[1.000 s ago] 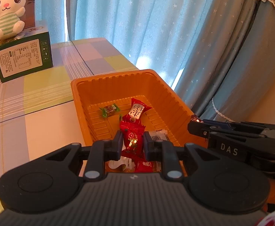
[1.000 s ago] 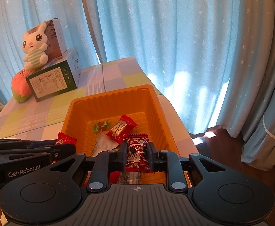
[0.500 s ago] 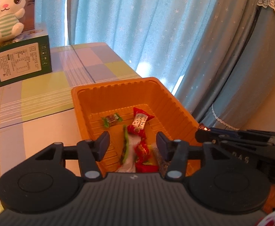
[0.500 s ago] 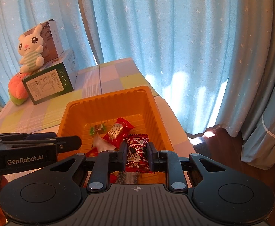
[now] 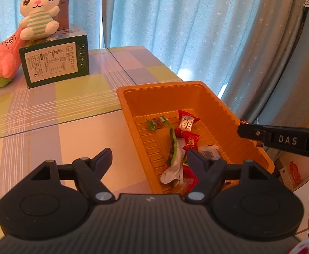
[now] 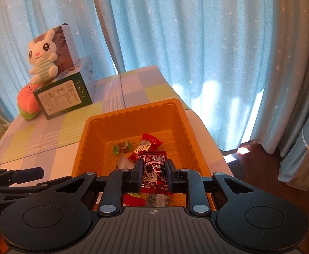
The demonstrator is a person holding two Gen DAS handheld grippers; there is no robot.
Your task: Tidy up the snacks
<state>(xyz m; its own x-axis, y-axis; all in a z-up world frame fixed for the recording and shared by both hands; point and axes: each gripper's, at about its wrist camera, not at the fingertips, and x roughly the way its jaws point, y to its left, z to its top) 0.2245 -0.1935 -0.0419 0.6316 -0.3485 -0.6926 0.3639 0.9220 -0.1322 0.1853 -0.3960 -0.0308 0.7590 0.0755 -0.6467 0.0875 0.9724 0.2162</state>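
- Holding a dark red snack packet in my right tongs, which are closed on its two long sides, with the packet upright and its crimped top edge poking up above the tips.
- The packet hangs over the near end of the orange tray, which sits on the checked table near its right-hand edge, close to the blue curtain.
- My left tongs are spread wide and hold nothing; one tip is over the bare table, the other over the tray's near end.
- Inside the tray lie several wrapped snacks: a small green-ended candy, a red and silver packet, a smaller red packet, and a crumpled green and white wrapper.
- My judgement on handling: these packets look light, thin and crinkly, with glossy film that could slip. The filling may crush, so a gentle squeeze across the flat middle seems best, not on the crimped ends, which would fold.
- Letting go low over the tray should keep the packet from bouncing out.
- At the far left of the table stand a green box with a plush bunny on top and a pink plush toy beside it, well apart from the tray.
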